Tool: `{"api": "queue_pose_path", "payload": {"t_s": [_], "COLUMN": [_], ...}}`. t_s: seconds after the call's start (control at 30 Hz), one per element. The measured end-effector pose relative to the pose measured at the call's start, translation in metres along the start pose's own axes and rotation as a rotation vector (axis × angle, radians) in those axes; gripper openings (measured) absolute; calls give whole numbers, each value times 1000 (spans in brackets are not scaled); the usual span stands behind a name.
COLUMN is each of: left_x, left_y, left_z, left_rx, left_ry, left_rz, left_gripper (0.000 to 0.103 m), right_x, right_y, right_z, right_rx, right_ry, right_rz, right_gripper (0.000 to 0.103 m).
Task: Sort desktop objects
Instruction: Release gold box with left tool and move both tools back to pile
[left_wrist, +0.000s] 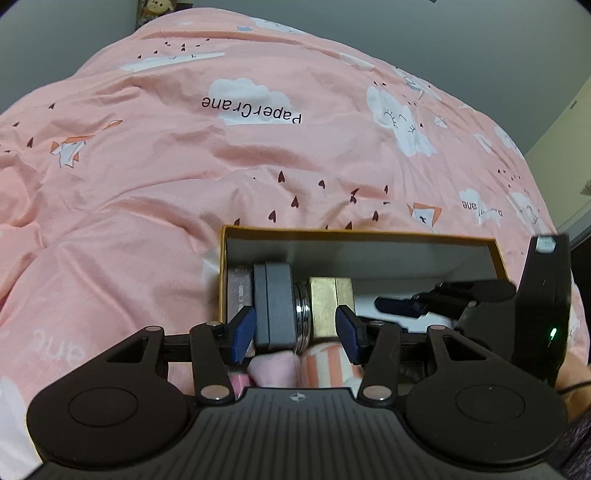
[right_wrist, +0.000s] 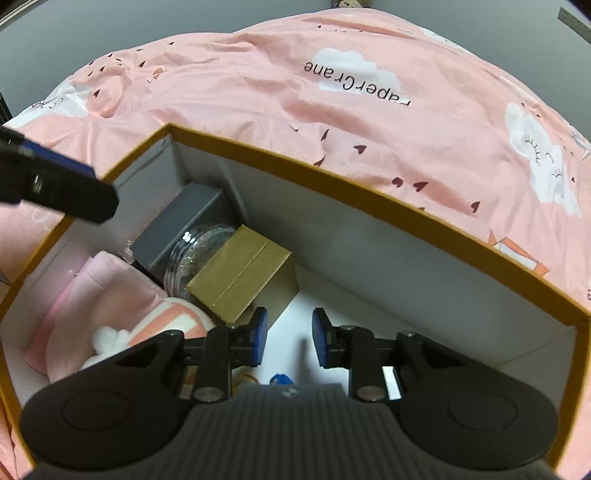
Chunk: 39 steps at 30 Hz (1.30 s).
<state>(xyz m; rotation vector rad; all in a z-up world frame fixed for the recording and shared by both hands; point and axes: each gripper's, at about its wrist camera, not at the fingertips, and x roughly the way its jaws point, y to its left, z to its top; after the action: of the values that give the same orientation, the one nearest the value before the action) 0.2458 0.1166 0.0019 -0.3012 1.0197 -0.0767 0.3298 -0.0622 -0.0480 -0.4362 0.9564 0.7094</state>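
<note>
An open box with a mustard rim (right_wrist: 369, 192) and white inside lies on a pink bedspread. Inside it are a grey box (right_wrist: 184, 221), a clear glass jar (right_wrist: 195, 254), a gold box (right_wrist: 240, 273) and folded pink cloths (right_wrist: 103, 295). My left gripper (left_wrist: 295, 334) is open over the box's near edge, its pads on either side of the grey box (left_wrist: 273, 306), jar (left_wrist: 303, 314) and gold box (left_wrist: 325, 299) without touching them. My right gripper (right_wrist: 287, 338) is open and empty inside the box, above its white floor, just right of the gold box.
The pink bedspread (left_wrist: 184, 166) with cloud prints surrounds the box. The left gripper's finger (right_wrist: 66, 184) reaches over the box's left wall in the right wrist view. A small blue item (right_wrist: 280, 379) lies under my right gripper. Grey walls stand behind the bed.
</note>
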Motion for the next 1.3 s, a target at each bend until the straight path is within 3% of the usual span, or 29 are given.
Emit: {"api": "queue_pose_path", "payload": {"t_s": [0.17,0.37,0.53,0.7,0.97,1.2,1.3], "left_x": [-23,-62,-84,-84,-51,-30,-20], "left_y": [-13,-38,-61,-82,-97,-109,-113], "left_z": [-16,-47,-82,-124,-186,-225,-237], "left_rx": [41,105,151,212,238,295,322], "left_ry": [-16,-51,-61,-19,79,167,217], "left_rz": [-7,-82,-149,-193,-264,-288,-275], "left_gripper": [56,56,56,53,42,42,42], "right_x": [-28,-95,-156,-193,-194,-172,-169], "right_y": [5,14,25,35,39,43,45], "right_z": [-3,-27,-68,-123,-219,-275,-288], "right_rx": [5,75,159,277,496,646,688], "right_ry": [-27,-137,-241,-292,-210,-85,-75], "right_rz": [-44,-55,-35,-51,-127,-99,-71], "right_gripper": [29,29,29,29,29,29,29]}}
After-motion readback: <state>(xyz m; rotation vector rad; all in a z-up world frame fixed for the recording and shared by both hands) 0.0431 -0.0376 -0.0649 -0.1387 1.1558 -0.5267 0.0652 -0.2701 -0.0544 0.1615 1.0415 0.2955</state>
